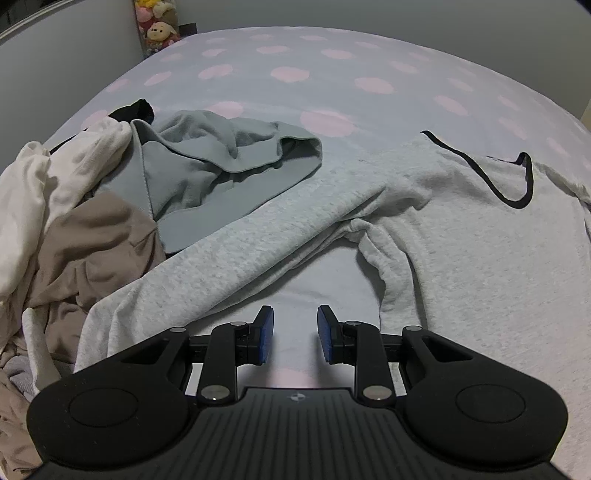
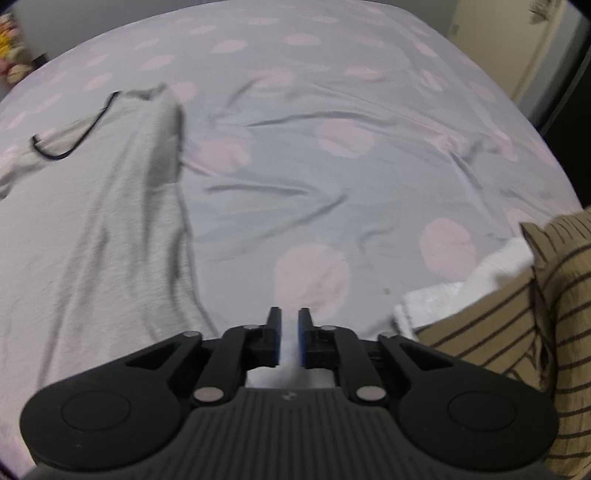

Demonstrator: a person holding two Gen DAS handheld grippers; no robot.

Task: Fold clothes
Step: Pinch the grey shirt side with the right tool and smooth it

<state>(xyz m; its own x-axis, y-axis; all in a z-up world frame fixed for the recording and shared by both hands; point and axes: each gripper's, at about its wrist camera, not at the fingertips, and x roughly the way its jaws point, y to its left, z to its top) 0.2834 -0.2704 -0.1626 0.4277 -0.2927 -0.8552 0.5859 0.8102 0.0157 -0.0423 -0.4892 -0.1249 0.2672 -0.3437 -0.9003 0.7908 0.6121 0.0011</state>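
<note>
Stuffed toys sit beyond the pink-dotted bedsheet's far corner.

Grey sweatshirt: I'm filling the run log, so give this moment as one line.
grey sweatshirt flat on bed, unfolded | left tongs open, empty | right tongs nearly closed, empty

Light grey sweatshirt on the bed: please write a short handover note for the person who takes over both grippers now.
Left gripper: open, empty, over the bedsheet beside the sleeve.
Right gripper: jaws nearly closed; a grasp cannot be told.
Light grey sweatshirt with black collar trim: spread flat, left sleeve stretched out, not folded.
Pile of unfolded clothes: on the left.
Folded brown striped garment and white cloth: on the right.
Left: fold the sweatshirt, then the pile.
</note>
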